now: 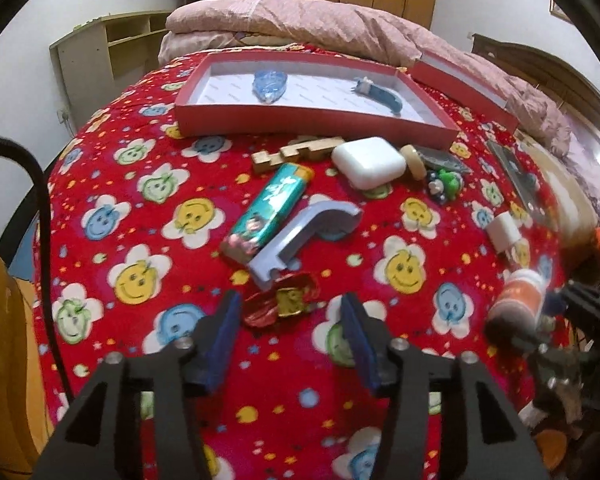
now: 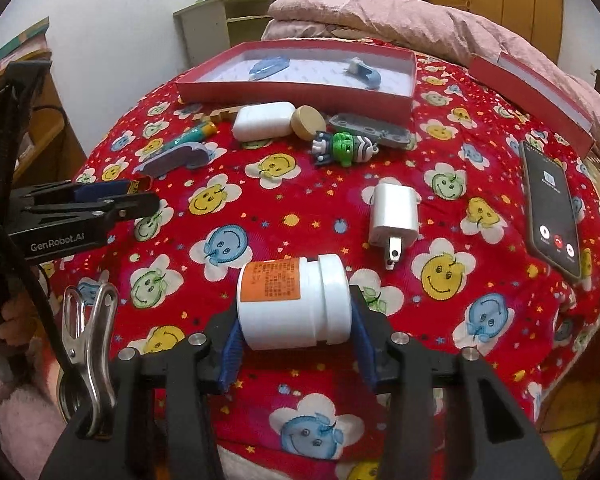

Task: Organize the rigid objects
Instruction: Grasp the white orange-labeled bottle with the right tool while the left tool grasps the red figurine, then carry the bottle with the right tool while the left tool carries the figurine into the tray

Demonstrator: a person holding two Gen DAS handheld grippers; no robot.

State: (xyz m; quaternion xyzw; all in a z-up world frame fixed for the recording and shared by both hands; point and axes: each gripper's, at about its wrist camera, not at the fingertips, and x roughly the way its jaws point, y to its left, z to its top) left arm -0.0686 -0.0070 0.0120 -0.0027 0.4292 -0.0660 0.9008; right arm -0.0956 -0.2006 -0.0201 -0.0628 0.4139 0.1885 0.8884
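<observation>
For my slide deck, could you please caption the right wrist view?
Right claw grips a white bottle on its side above the red quilt, facing the red tray.

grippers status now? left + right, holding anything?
Left gripper: open, holding nothing; red-and-gold foil candy lies just ahead between its fingertips.
Right gripper: closed on the white pill bottle, gripped across base and cap.
</observation>
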